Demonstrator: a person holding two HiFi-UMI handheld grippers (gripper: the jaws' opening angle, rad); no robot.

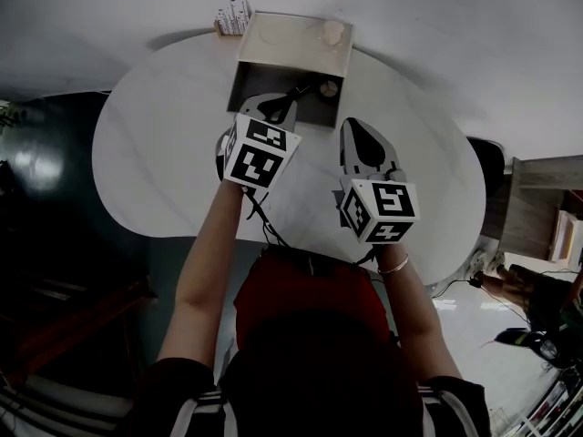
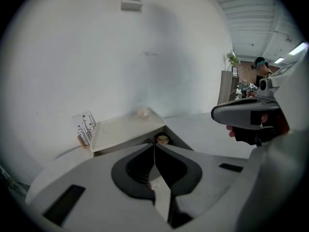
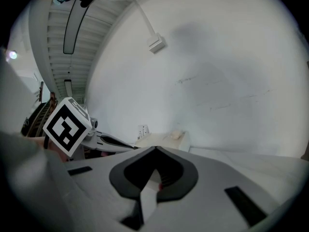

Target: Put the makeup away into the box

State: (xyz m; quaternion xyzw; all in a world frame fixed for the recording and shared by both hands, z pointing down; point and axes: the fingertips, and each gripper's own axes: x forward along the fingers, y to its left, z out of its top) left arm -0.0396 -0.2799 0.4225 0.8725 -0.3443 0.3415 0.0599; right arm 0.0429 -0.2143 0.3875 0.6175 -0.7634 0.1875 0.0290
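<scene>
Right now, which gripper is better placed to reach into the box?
Left, probably: the left gripper, shut and empty, sits at the mouth of the box, by the round makeup item inside; the right gripper, also shut, hangs farther back over the table.

Table (image 1: 164, 171) smooth white w/ faint sheen; box (image 1: 282, 44) matt cream, smooth-sided; floor (image 1: 474, 335) glossy, reflective.
</scene>
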